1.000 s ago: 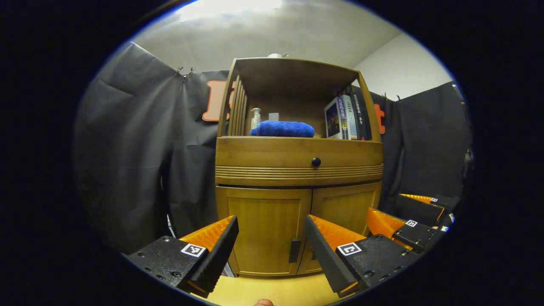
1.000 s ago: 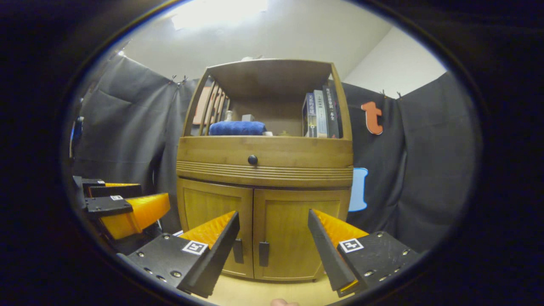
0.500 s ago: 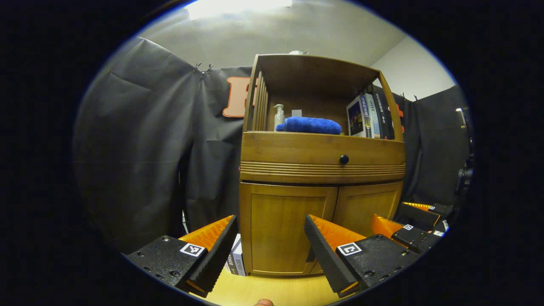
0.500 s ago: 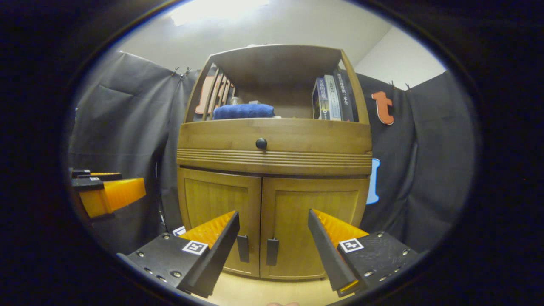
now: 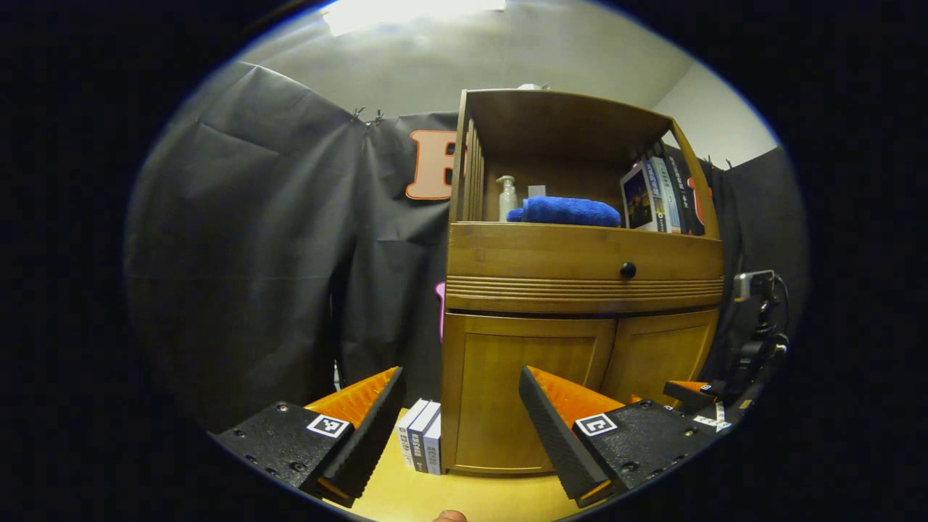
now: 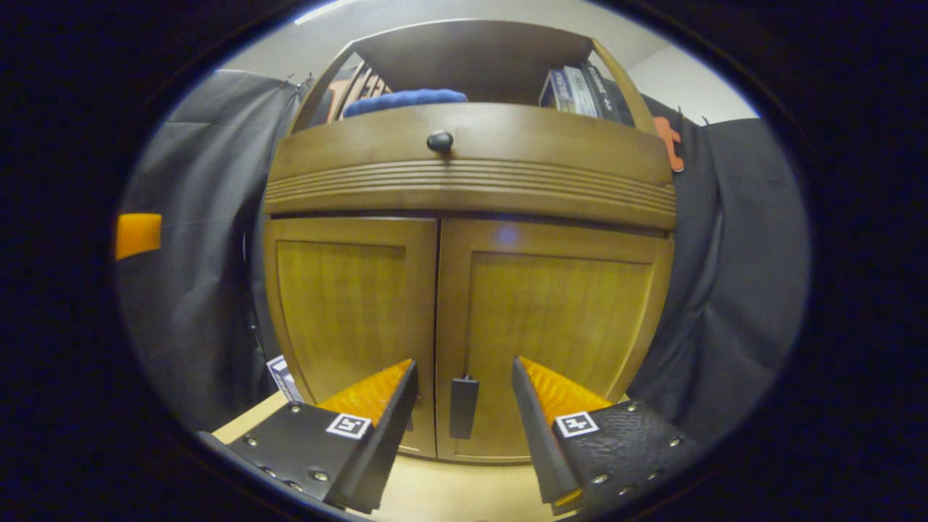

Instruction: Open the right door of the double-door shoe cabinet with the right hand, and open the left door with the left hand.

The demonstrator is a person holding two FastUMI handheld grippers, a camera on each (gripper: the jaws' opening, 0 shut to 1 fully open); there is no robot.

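Note:
A wooden shoe cabinet (image 6: 471,181) stands on a light floor, both lower doors closed. In the right gripper view my right gripper (image 6: 464,413) is open and close to the doors, with the right door's dark handle (image 6: 463,407) standing between its fingers; the right door (image 6: 558,319) and left door (image 6: 348,304) meet just left of it. In the left gripper view my left gripper (image 5: 460,420) is open, held back from the cabinet (image 5: 580,290) and in front of the left door (image 5: 522,391). The right gripper (image 5: 696,395) shows low by the right door (image 5: 656,355).
A drawer with a dark knob (image 6: 440,141) sits above the doors. The open shelf holds a blue towel (image 5: 569,211), a pump bottle (image 5: 507,198) and several books (image 5: 656,199). More books (image 5: 423,437) stand on the floor at the cabinet's left side. A camera stand (image 5: 754,326) is at the right.
The right gripper has moved in close to the doors and now has the right handle between its open fingers. The left gripper has swung left, so the cabinet sits further right in its view.

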